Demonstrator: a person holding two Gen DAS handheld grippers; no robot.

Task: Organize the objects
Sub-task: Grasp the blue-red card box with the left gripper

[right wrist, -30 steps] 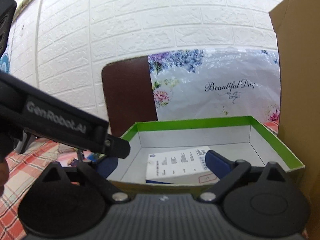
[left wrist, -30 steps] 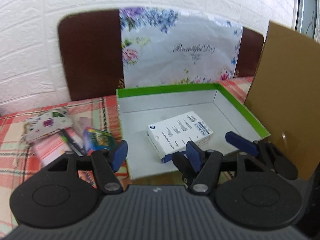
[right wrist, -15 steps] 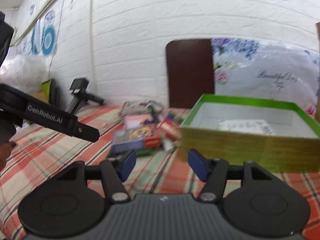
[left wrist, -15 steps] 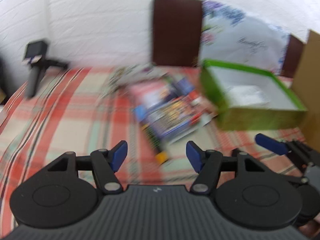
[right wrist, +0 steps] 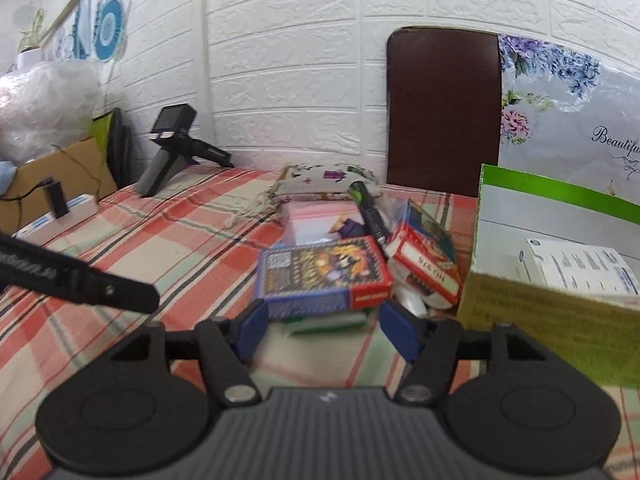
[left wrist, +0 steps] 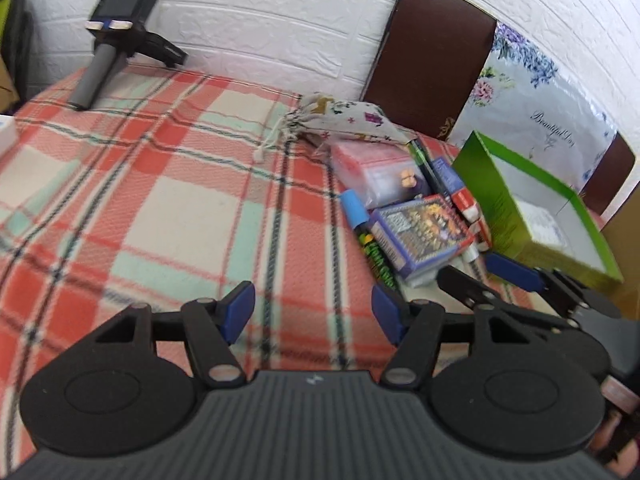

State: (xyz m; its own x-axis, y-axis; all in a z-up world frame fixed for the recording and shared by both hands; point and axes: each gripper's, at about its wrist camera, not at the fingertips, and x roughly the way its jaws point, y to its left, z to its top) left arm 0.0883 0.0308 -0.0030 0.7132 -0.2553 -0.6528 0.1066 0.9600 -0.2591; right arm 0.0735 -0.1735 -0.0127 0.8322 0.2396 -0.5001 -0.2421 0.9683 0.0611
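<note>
A green-rimmed box [left wrist: 486, 184] [right wrist: 520, 312] stands on the plaid tablecloth with a white HP carton [right wrist: 576, 266] inside it. Left of it lies a pile: a purple and red game box [right wrist: 320, 276] [left wrist: 420, 232], a red and white packet [right wrist: 424, 264], a pink bag [left wrist: 372, 168] and a floral pouch [left wrist: 340, 118]. My right gripper [right wrist: 322, 326] is open, its blue pads just short of the game box on either side. My left gripper [left wrist: 312, 314] is open and empty over bare cloth, left of the pile. The right gripper also shows in the left wrist view [left wrist: 480, 276].
A black handheld device [left wrist: 112, 36] [right wrist: 172, 148] lies at the table's far left by the white brick wall. A brown chair back [right wrist: 444, 108] and a floral bag [right wrist: 568, 112] stand behind the table. A cardboard box and a power strip [right wrist: 60, 208] sit at the left.
Both grippers have pulled back from the green box and swung left. The right one now faces the game box in the pile; the left one is over bare cloth.
</note>
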